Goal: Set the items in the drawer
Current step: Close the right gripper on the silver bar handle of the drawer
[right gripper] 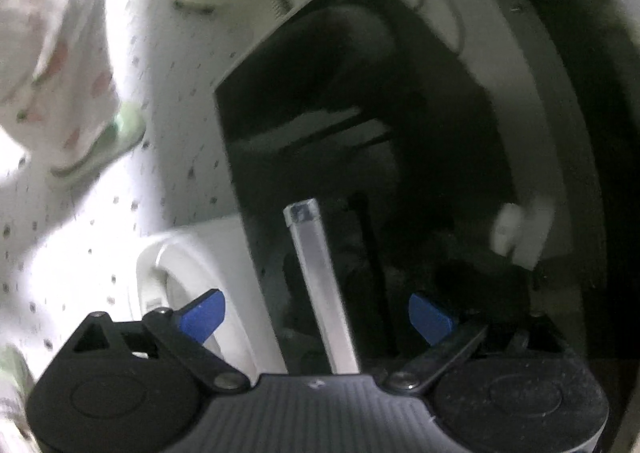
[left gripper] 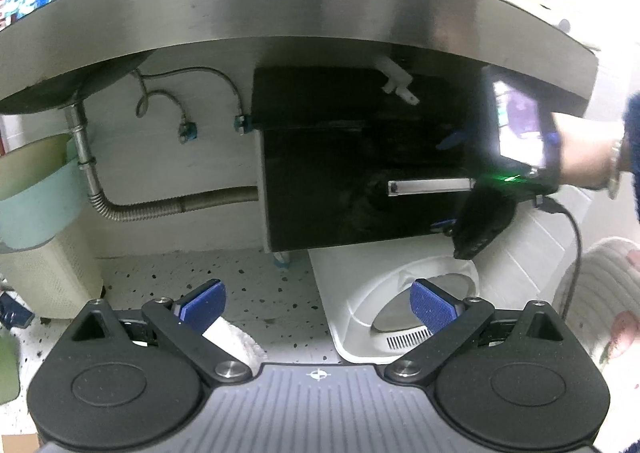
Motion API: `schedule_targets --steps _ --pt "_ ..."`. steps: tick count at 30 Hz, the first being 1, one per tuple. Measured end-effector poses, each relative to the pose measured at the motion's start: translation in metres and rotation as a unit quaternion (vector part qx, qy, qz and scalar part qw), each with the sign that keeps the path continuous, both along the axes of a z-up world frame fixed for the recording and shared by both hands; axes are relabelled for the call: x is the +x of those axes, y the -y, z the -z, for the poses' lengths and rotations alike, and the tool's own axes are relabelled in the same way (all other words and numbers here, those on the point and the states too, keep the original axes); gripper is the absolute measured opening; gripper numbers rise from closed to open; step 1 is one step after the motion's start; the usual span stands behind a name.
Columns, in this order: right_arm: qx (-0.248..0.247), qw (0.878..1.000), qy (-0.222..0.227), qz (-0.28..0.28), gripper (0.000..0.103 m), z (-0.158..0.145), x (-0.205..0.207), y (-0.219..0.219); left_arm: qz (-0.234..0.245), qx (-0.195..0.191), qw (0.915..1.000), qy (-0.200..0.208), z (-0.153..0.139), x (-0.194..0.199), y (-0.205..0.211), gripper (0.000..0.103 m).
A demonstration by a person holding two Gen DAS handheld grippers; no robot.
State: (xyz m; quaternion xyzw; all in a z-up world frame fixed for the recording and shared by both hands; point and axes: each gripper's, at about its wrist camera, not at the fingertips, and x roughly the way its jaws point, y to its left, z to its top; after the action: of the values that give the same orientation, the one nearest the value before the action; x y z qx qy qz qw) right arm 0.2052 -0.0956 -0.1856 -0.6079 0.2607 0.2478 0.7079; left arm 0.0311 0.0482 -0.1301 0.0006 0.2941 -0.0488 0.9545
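Claws open at the drawer handle

Right claw (right gripper: 316, 317) stands with its blue pads spread wide and nothing between them but the handle (right gripper: 320, 285), a pale metal bar that runs straight out from the claw's middle across the dark drawer front (right gripper: 304, 133). Whether a pad touches the bar cannot be told; the picture is smeared. The bar looks stiff and smooth, likely slick under the pads, so a square pinch across its middle should serve better than a hold near either end. The drawer itself looks heavy enough to want a steady, straight pull.

Seen from the left wrist view, the drawer front (left gripper: 360, 173) sits under the steel counter (left gripper: 304, 5), and the right claw (left gripper: 456, 185) reaches the handle (left gripper: 428, 187) from the side, rolled over, the person's hand (left gripper: 580, 157) behind it with the wrist about level.

Left claw (left gripper: 318, 307) hangs below and before the handle, pads wide apart and empty, above the speckled floor (left gripper: 240, 277). No item for the drawer can be picked out.
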Motion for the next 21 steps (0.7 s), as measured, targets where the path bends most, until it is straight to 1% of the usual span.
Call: schedule_targets --steps 3,7,10,13,18,21 --pt "-0.025 1.000 -0.005 -0.002 0.099 0.009 0.007 -0.001 0.012 0.005 0.9999 0.007 -0.001 -0.003 0.004 0.099" --pt "-0.020 1.000 -0.020 0.011 0.099 0.015 0.016 -0.003 0.031 0.004 0.9994 0.015 -0.002 -0.006 0.007 0.099" --pt "-0.030 0.999 -0.027 0.015 0.099 0.021 0.022 -0.002 0.047 -0.001 0.9987 0.019 -0.003 -0.008 0.009 0.099" --pt "-0.046 0.998 -0.037 0.012 0.099 0.028 0.025 -0.001 0.053 0.000 0.9984 0.021 -0.004 -0.009 0.010 0.099" --pt "-0.043 0.997 -0.052 0.025 0.099 0.038 0.030 -0.002 0.058 0.003 0.9980 0.023 -0.005 -0.010 0.012 0.099" --pt "-0.049 0.997 -0.049 0.025 0.102 0.045 0.030 -0.004 0.057 0.006 0.9980 0.024 -0.005 -0.011 0.012 0.099"
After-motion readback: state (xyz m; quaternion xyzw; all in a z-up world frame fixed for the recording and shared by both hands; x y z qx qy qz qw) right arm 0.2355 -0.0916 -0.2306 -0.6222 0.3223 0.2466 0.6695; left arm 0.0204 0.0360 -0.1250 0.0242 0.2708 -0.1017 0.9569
